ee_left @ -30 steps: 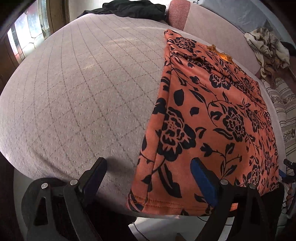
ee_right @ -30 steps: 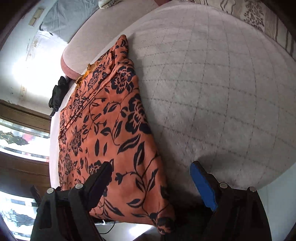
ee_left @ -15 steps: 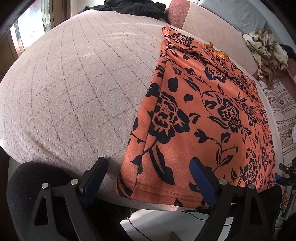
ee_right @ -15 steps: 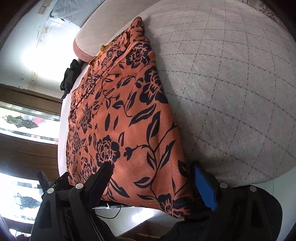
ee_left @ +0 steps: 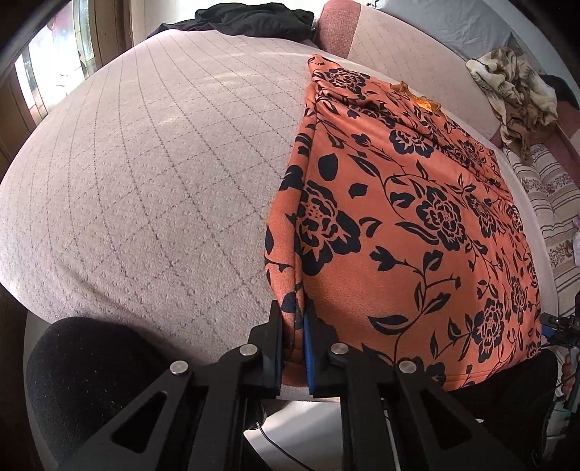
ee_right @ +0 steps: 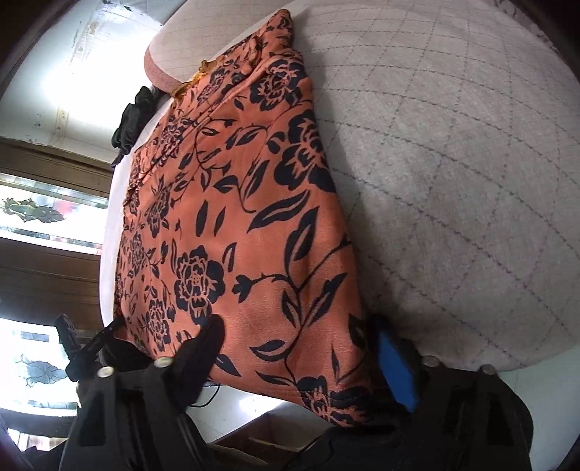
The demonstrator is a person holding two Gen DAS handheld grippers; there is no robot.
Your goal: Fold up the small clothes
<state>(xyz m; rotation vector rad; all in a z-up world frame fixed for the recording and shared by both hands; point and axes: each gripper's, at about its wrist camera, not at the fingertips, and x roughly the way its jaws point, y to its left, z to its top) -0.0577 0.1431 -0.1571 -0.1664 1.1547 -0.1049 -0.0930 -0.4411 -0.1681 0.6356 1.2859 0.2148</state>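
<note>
An orange garment with black flowers [ee_left: 417, 217] lies lengthwise on the quilted bed, its hem at the near edge. My left gripper [ee_left: 293, 319] is shut on the garment's near left hem corner, with the cloth bunched up between the fingers. In the right wrist view the same garment [ee_right: 232, 217] fills the middle. My right gripper [ee_right: 301, 344] is open, its fingers astride the near right hem corner, with cloth lying between them.
The pale quilted bed [ee_left: 145, 181] extends wide to the left of the garment and, in the right wrist view, to its right [ee_right: 471, 181]. A black garment [ee_left: 253, 18] lies at the far edge, a patterned cloth heap [ee_left: 518, 90] at the far right. Windows stand on the left.
My left gripper has closed on the garment's left hem corner, bunching the cloth. My right gripper has moved in so that the right hem corner lies between its open fingers.
</note>
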